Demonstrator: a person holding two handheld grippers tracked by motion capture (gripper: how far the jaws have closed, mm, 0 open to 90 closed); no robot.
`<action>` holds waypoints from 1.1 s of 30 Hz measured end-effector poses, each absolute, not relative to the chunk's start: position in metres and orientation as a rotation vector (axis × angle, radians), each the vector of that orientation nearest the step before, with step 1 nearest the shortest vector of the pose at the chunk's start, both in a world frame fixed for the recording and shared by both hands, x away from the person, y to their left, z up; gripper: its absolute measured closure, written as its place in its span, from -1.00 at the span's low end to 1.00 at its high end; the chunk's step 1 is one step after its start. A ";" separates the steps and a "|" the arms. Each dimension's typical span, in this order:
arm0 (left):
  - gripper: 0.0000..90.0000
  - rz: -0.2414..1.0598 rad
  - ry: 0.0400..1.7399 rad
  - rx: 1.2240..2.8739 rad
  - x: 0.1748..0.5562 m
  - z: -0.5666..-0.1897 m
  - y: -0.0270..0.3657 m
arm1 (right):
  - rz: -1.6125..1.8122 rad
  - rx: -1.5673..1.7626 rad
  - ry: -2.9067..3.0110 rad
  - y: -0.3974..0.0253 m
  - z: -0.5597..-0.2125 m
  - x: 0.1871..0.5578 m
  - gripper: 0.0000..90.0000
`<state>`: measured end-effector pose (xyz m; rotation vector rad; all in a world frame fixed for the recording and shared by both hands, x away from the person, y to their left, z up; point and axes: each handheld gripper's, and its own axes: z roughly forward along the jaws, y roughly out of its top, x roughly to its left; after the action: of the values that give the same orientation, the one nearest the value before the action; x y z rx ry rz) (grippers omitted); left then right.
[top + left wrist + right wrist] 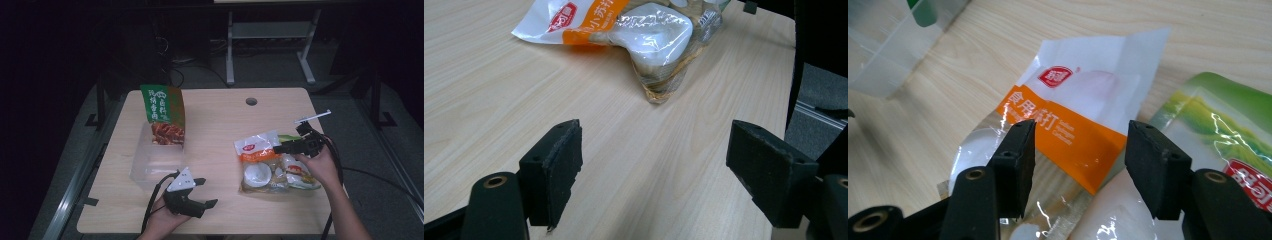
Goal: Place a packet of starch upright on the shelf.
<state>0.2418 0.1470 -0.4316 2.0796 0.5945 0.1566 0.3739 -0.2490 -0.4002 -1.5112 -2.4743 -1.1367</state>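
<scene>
A white and orange food bag (pixel 257 150) lies flat on the right half of the wooden table (pixel 220 125). A green-topped bag (pixel 301 176) lies beside it, partly overlapping. My right gripper (pixel 276 148) hovers over the white and orange bag's upper edge. In the right gripper view it (pixel 1081 127) is open, its jaws straddling the orange band of the bag (pixel 1083 85), with the green bag (pixel 1223 125) at right. My left gripper (pixel 207 192) rests near the front edge, open wide over bare wood (pixel 655 135). The white and orange bag (pixel 624 25) lies beyond it.
A clear plastic box (pixel 150 160) sits on the left half of the table, with a tall green and brown snack bag (pixel 164 115) standing at its far end. A cable hole (pixel 251 101) is near the back edge. Cables trail off the front.
</scene>
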 end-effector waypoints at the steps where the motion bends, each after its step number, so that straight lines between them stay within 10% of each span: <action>1: -0.50 0.156 0.596 2.078 0.242 -0.432 0.147 | -1.148 -1.505 -2.476 -0.250 -0.401 0.374 0.01; 11: -0.50 0.155 0.598 2.074 0.242 -0.433 0.147 | -1.110 -1.528 -2.430 -0.252 -0.419 0.380 0.12; 26: -0.50 0.133 0.599 2.072 0.243 -0.435 0.143 | -1.108 -1.479 -2.387 -0.240 -0.427 0.385 0.96; 33: -0.49 0.107 0.605 2.063 0.249 -0.433 0.135 | -1.199 -1.407 -2.381 -0.238 -0.415 0.373 0.99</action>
<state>0.2487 0.1349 -0.4331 2.0628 0.6045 0.1075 0.3732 -0.2380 -0.4147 -1.4072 -2.3813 -1.1987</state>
